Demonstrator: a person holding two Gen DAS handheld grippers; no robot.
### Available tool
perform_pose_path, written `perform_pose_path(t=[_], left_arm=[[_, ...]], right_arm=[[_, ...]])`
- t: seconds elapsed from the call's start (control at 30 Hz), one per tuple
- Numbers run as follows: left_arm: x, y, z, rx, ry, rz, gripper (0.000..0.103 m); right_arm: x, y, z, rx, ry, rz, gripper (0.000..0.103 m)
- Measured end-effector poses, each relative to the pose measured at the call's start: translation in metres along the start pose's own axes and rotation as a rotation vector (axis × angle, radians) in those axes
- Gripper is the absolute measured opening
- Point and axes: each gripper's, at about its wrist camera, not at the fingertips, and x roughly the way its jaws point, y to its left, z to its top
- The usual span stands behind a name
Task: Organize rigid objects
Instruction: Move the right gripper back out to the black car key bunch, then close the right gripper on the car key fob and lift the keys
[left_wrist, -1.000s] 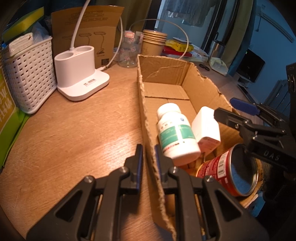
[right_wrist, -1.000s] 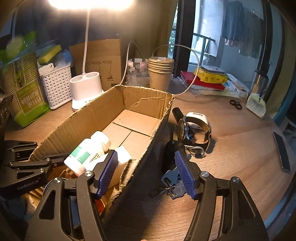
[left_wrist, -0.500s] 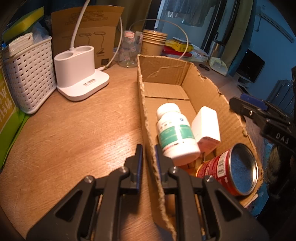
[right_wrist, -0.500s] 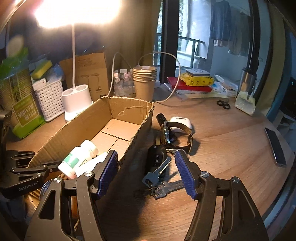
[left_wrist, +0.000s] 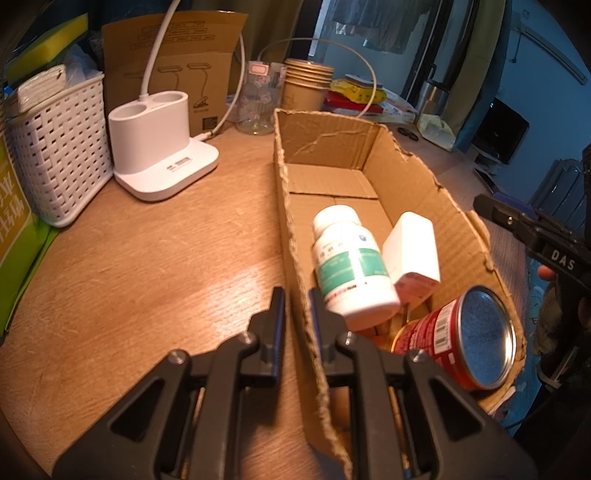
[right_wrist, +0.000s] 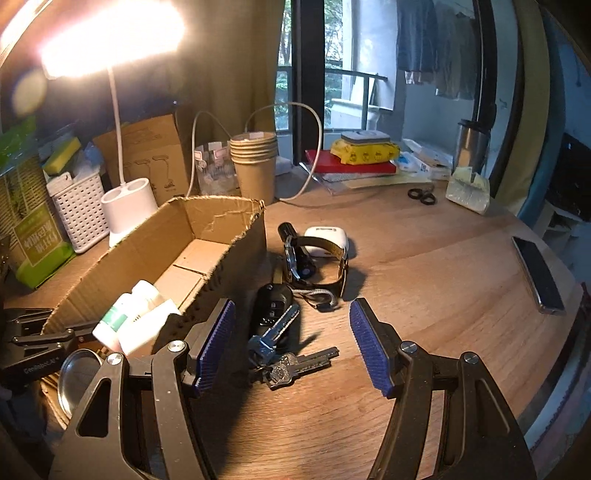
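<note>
Right wrist view, right tongs (right_wrist: 291, 345) gaping above keys (right_wrist: 280, 354), left tongs (left_wrist: 295, 314) pinching cardboard box (left_wrist: 291, 221) wall

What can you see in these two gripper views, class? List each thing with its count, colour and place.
cardboard box: 1, brown, on table
pill bottle: 1, white and green, lying in box
white pack: 1, in box beside bottle
can: 1, red, on its side in box
keys: 1 bunch, table right of box
watch: 1, dark strap, beyond keys
paper cups: 1 stack, tan, behind box
left gripper: clamped on box wall
right gripper: open above keys
</note>
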Motion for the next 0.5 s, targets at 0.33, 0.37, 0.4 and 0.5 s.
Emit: perform_pose_path(t=[0.33, 0.37, 0.4, 0.5], left_arm=[[0.000, 0.001, 0.000, 0.000, 0.000, 0.000, 0.014], [0.000, 0.001, 0.000, 0.000, 0.000, 0.000, 0.014], [0.000, 0.001, 0.000, 0.000, 0.000, 0.000, 0.014], [0.000, 0.000, 0.000, 0.000, 0.000, 0.000, 0.014]], right_arm=[[0.024, 0.001, -0.010, 0.005, 0.057, 0.055, 0.068], [0.025, 0.001, -0.010, 0.007, 0.061, 0.059, 0.068], [0.027, 0.000, -0.011, 0.009, 0.066, 0.063, 0.068], [0.031, 0.000, -0.013, 0.012, 0.079, 0.072, 0.068]])
